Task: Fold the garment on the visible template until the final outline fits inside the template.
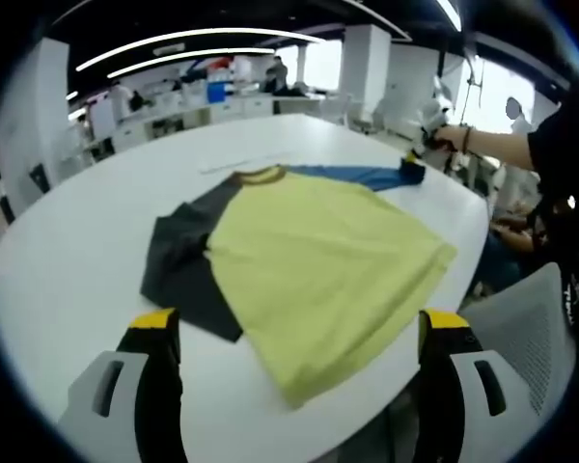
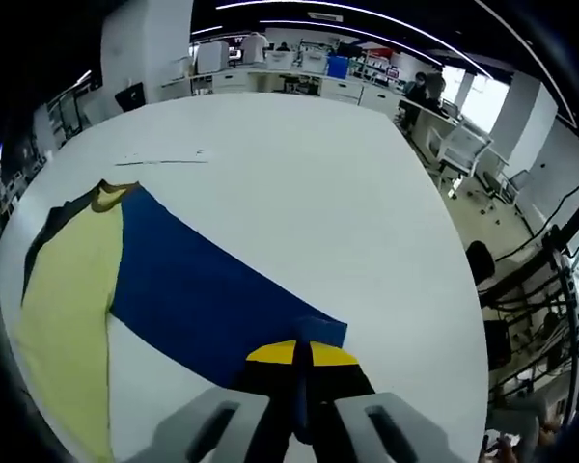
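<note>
Now my right gripper [image 2: 302,355] pinches the T-shirt's blue sleeve [image 2: 203,299] near the table [image 2: 299,164] edge; left gripper [image 1: 299,333] gapes wide, empty.

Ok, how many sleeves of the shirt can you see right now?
2. The dark grey sleeve lies flat on the white table, beside the yellow body. The blue sleeve stretches out the other way, its cuff pinched in the right hand-held gripper.

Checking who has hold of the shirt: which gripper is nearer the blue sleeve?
Right. The right gripper is shut on the blue sleeve at its cuff. The left gripper hangs open at the shirt's opposite side, by the dark sleeve.
</note>
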`<state>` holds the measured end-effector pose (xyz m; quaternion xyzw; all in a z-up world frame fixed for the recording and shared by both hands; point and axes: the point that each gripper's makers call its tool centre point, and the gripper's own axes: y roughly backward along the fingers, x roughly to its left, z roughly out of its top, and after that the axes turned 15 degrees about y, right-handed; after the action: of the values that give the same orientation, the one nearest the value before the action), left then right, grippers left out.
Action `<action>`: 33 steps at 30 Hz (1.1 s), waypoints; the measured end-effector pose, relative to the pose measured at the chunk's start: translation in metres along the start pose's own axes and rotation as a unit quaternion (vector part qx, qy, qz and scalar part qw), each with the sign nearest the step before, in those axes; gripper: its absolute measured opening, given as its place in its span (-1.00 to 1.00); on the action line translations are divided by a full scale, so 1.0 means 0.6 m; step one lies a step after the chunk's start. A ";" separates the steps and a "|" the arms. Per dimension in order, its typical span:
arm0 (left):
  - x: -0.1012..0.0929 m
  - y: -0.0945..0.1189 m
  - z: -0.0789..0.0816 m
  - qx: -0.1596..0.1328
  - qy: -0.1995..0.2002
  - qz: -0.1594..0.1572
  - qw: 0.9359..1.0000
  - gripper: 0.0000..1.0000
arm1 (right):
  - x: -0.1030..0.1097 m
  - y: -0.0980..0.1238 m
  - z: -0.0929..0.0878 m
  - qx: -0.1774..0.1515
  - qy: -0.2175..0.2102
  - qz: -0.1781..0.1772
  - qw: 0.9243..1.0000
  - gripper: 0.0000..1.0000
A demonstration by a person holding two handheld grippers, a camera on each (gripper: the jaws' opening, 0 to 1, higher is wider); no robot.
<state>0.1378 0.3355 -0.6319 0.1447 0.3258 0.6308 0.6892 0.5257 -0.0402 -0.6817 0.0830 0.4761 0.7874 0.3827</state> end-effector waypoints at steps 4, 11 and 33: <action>0.000 0.000 -0.001 0.001 -0.002 -0.001 1.000 0.98 | 0.038 0.016 0.023 -0.008 0.006 0.016 1.000 -1.00; 0.002 0.002 0.001 -0.005 0.000 -0.001 1.000 0.98 | 0.089 0.042 0.072 -0.026 0.028 0.037 0.999 -1.00; 0.002 0.004 0.000 -0.003 0.001 -0.006 1.000 0.98 | 0.180 0.044 0.180 -0.064 0.095 0.089 0.989 -1.00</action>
<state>0.1359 0.3372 -0.6304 0.1402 0.3254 0.6279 0.6929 0.4903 0.1006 -0.6279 0.0248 0.4500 0.8513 0.2686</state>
